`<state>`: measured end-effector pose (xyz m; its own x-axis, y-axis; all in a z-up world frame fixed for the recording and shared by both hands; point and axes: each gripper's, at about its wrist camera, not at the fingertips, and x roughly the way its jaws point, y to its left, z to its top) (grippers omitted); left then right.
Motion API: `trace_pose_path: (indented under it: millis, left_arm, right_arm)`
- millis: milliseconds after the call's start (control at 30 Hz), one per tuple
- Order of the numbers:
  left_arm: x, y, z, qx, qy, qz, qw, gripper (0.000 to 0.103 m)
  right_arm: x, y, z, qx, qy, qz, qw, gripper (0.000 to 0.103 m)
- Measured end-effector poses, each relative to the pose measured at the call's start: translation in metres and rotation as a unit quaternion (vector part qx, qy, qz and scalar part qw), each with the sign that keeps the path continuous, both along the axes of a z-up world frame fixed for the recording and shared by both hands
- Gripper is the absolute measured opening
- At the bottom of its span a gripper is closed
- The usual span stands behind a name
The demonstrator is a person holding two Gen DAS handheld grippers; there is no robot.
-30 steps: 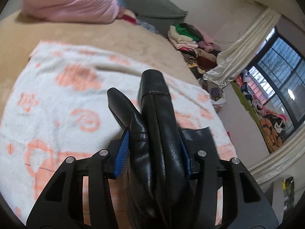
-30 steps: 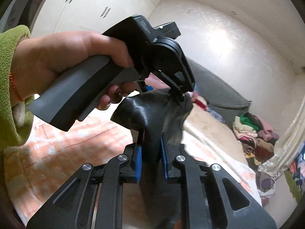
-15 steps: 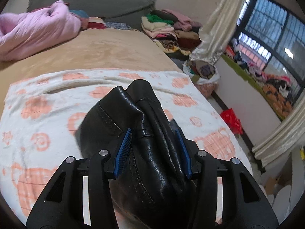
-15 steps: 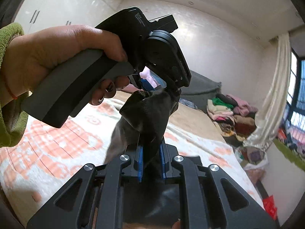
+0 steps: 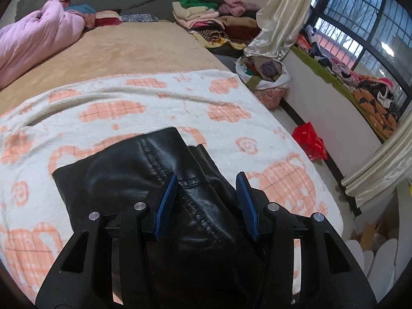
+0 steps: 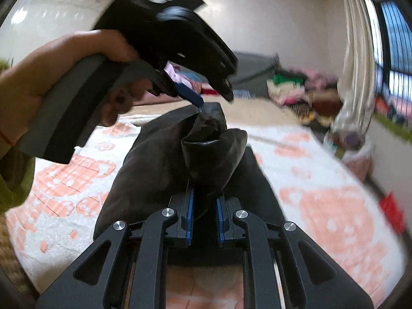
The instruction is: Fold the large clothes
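Garment [image 5: 134, 180]: black leather-look material, glossy, smooth, with stitched seams. Blanket [image 5: 154, 103] beneath it: fluffy, matt cloth. Left gripper [image 5: 207, 200]: matt black plastic with ribbed blue pads [image 5: 166, 203] and bright metal pins.

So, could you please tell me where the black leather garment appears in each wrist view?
Left wrist: black leather garment at lower centre, running between the left gripper fingers.
Right wrist: garment at centre, bunched, pinched by the right gripper.
Shared landmark: the white-and-orange blanket beneath it.
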<state>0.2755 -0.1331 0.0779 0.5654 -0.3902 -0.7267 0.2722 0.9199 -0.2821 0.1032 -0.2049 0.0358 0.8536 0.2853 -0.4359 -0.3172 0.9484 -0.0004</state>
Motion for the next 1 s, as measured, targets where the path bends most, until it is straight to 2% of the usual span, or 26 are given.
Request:
trace_pose_path:
  millis: [67, 167, 300, 367, 400, 433, 500, 533, 567, 667, 800, 867, 900, 933, 1000]
  left_arm:
    - [-0.001, 0.001, -0.001, -0.003, -0.002, -0.002, 1.0000, 0.039]
    - [-0.009, 0.019, -0.006, -0.013, -0.010, 0.016, 0.9997, 0.048]
    - [-0.022, 0.039, -0.035, 0.030, -0.002, 0.036, 0.9989, 0.052]
    - [-0.026, 0.045, -0.057, 0.048, 0.016, 0.037, 0.9981, 0.052]
    - [-0.027, 0.048, -0.068, 0.048, 0.028, 0.036, 0.9978, 0.052]
    - [-0.027, 0.051, -0.074, 0.048, 0.030, 0.039, 0.9976, 0.052]
    - [-0.029, 0.057, -0.080, 0.039, 0.029, 0.049, 0.9976, 0.052]
    - [-0.028, 0.059, -0.080, 0.030, 0.029, 0.049, 0.9979, 0.052]
    - [-0.029, 0.061, -0.080, 0.026, 0.028, 0.049, 0.9981, 0.052]
    - [-0.032, 0.061, -0.079, 0.031, 0.022, 0.049, 0.9981, 0.052]
    - [-0.032, 0.065, -0.078, 0.019, 0.025, 0.054, 0.9981, 0.053]
    - [-0.035, 0.071, -0.076, 0.008, 0.020, 0.059, 0.9980, 0.053]
    - [-0.039, 0.076, -0.072, 0.000, 0.013, 0.063, 0.9979, 0.053]
    - [-0.042, 0.079, -0.070, -0.003, 0.009, 0.065, 0.9978, 0.054]
    - [-0.051, 0.088, -0.065, -0.009, -0.001, 0.073, 0.9973, 0.056]
  right_arm:
    - [0.004, -0.011, -0.008, 0.036, 0.032, 0.003, 0.999, 0.013]
    - [0.007, -0.023, -0.021, 0.084, 0.079, 0.005, 0.993, 0.013]
    - [0.014, -0.039, -0.039, 0.146, 0.140, -0.001, 0.979, 0.015]
    - [0.018, -0.045, -0.044, 0.177, 0.161, -0.001, 0.971, 0.022]
    - [0.021, -0.047, -0.045, 0.188, 0.171, -0.002, 0.967, 0.040]
    - [0.022, -0.048, -0.044, 0.193, 0.182, -0.007, 0.964, 0.066]
    - [0.031, -0.050, -0.038, 0.216, 0.201, 0.005, 0.955, 0.083]
    - [0.037, -0.052, -0.032, 0.227, 0.206, 0.008, 0.952, 0.089]
    - [0.041, -0.054, -0.026, 0.230, 0.206, 0.006, 0.951, 0.090]
    - [0.073, -0.054, -0.006, 0.238, 0.211, 0.020, 0.948, 0.090]
    - [0.120, -0.044, 0.000, 0.225, 0.259, 0.030, 0.939, 0.088]
    - [0.137, -0.035, -0.006, 0.206, 0.284, 0.041, 0.936, 0.069]
    - [0.140, -0.030, -0.009, 0.201, 0.289, 0.056, 0.934, 0.047]
    - [0.143, -0.027, -0.009, 0.203, 0.286, 0.072, 0.934, 0.030]
    - [0.143, -0.020, -0.002, 0.168, 0.272, 0.080, 0.944, 0.023]
